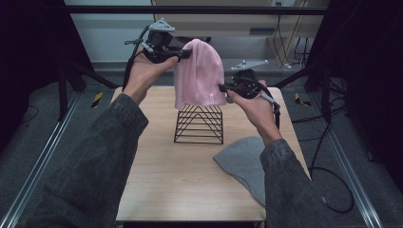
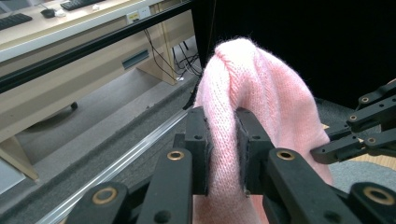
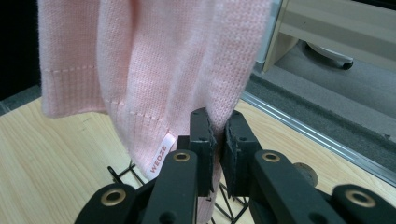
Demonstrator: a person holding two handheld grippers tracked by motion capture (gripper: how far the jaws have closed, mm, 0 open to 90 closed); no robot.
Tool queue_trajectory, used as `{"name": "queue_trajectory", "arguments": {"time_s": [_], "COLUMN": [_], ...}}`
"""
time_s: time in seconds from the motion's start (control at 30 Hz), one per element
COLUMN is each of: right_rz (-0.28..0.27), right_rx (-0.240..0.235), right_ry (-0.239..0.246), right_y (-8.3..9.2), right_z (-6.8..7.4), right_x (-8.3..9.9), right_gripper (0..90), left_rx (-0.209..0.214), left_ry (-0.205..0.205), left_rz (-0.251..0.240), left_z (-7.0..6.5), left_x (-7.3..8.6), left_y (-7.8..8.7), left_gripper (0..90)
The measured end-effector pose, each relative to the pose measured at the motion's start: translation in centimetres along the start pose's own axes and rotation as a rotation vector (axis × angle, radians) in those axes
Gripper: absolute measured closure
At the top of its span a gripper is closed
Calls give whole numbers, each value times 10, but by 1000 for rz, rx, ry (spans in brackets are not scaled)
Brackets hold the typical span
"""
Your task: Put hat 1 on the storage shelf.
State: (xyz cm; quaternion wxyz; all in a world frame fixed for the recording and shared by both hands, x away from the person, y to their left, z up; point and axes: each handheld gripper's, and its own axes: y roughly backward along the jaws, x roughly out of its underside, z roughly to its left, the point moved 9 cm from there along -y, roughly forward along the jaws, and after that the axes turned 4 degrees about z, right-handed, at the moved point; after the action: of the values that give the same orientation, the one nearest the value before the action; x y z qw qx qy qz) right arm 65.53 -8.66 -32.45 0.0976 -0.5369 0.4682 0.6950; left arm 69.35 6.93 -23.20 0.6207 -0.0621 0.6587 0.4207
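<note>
A pink knit beanie (image 1: 199,73) hangs in the air above a black wire rack (image 1: 199,124) standing at the middle of the wooden table (image 1: 161,175). My left gripper (image 1: 185,54) is shut on the beanie's crown at the upper left; in the left gripper view the knit (image 2: 243,93) is pinched between the pads (image 2: 223,149). My right gripper (image 1: 222,88) is shut on the beanie's lower right hem. In the right gripper view the jaws (image 3: 218,140) clamp the hem (image 3: 154,70) beside a small white label (image 3: 159,161).
A grey beanie (image 1: 244,164) lies flat on the table at the right, partly under the right sleeve. The table's edges drop to a grey floor with metal rails (image 1: 43,156) on both sides. Cables (image 1: 328,185) trail on the floor at the right.
</note>
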Motion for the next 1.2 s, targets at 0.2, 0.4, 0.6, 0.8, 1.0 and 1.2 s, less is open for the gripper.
{"name": "queue_trajectory", "arguments": {"time_s": [0.2, 0.4, 0.6, 0.8, 1.0, 1.2], "right_rz": [16, 23, 49, 64, 86, 108], "right_rx": [8, 9, 20, 26, 39, 44], "right_ry": [20, 12, 41, 43, 51, 45], "right_y": [-6, -6, -8, -10, -12, -15], "right_z": [-2, -1, 0, 1, 1, 0], "right_x": [8, 15, 26, 38, 47, 57], "right_gripper": [835, 836, 836, 837, 837, 837], "left_rx": [5, 9, 24, 23, 26, 25], "left_ry": [-7, 0, 12, 18, 11, 2], "left_rz": [12, 16, 18, 24, 39, 59], "left_z": [-6, -7, -13, -17, -24, -28], "left_x": [6, 11, 20, 27, 37, 47], "left_y": [-7, -9, -14, -16, -18, -20], "left_gripper": [770, 770, 765, 760, 755, 754]}}
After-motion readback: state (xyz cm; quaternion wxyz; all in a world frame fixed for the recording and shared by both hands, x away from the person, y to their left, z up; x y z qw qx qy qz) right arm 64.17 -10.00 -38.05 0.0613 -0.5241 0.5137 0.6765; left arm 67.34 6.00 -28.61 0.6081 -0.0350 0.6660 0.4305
